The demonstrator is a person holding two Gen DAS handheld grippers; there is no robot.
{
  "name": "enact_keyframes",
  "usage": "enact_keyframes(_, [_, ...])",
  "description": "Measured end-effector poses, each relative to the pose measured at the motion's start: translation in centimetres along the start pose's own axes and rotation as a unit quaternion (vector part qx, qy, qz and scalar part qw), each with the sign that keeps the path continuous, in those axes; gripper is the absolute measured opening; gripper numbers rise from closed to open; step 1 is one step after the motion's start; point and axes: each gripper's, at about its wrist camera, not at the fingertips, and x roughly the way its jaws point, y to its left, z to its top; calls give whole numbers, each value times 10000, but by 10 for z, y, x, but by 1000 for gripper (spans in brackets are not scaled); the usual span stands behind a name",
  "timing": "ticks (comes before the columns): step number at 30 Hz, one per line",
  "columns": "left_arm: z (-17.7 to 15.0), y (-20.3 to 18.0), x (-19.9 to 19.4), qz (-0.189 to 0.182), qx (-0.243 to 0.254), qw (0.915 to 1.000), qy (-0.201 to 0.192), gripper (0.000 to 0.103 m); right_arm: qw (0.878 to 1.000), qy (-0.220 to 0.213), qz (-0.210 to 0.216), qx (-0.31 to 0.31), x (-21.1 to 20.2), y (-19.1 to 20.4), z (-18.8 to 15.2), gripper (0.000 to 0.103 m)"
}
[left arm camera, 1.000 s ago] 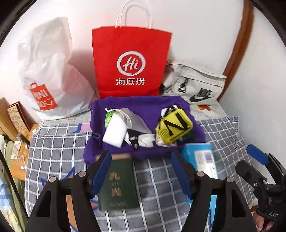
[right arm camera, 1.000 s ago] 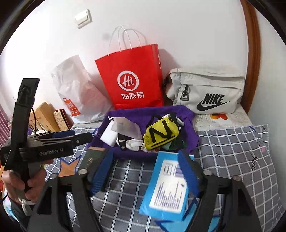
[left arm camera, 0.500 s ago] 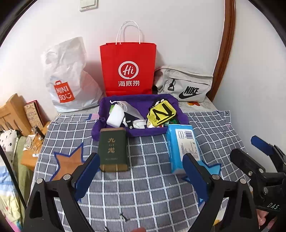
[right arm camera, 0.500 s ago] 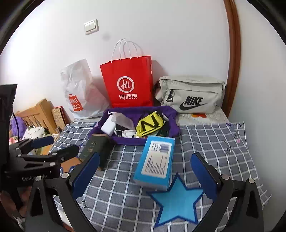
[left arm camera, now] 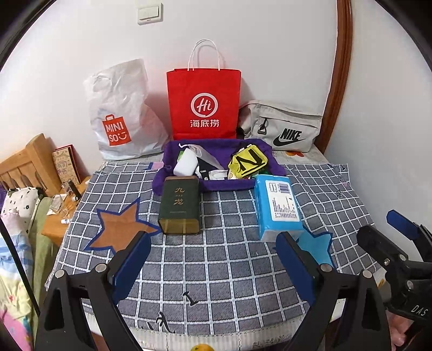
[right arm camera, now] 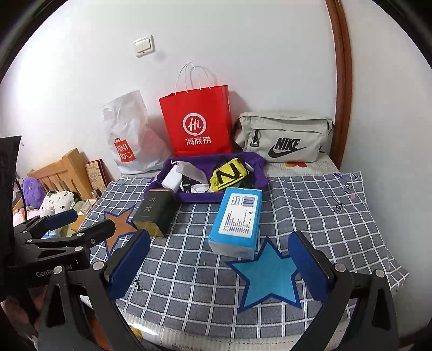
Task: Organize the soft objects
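A grey checked cloth [left arm camera: 216,259] with star patches covers the surface, which meets a white wall [left arm camera: 270,40] bearing one light switch [left arm camera: 150,12]. A brown curved frame [left arm camera: 343,67] runs up the wall, ahead and right of both claws. Off the cloth's left edge stand a wooden headboard [left arm camera: 29,162] and a cluttered side table [left arm camera: 58,224].

The left claw [left arm camera: 212,259] and the right claw [right arm camera: 218,259] both stand wide, with nothing between their blue pads; their jaws have just been opening. Each hangs over the near cloth, apart from every object.

Three bags line the wall, well ahead of the claws: one white plastic bag [left arm camera: 121,113], one red paper bag [left arm camera: 203,108], one grey pouch [left arm camera: 283,127]. In front of them sits one purple tray [left arm camera: 220,186], holding a yellow pouch [left arm camera: 247,162], a white block [left arm camera: 185,164] and other small items too jumbled to count.

Just ahead of the left claw lies one dark green box [left arm camera: 179,205], its far end at the tray's near rim. Just ahead of the right claw lies one blue tissue pack [right arm camera: 236,218]. The cloth shows one orange star [left arm camera: 121,229] and one blue star [right arm camera: 267,275].
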Motion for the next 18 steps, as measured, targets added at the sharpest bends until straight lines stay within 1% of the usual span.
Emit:
enact_keyframes(10, [-8, -1, -23, 11, 23, 9998, -186, 94, 9999, -150, 78, -16, -19, 4, -7, 101])
enact_keyframes(18, [-9, 2, -33, 76, 1, 9996, -259, 94, 9997, -226, 89, -53, -28, 8, -7, 101])
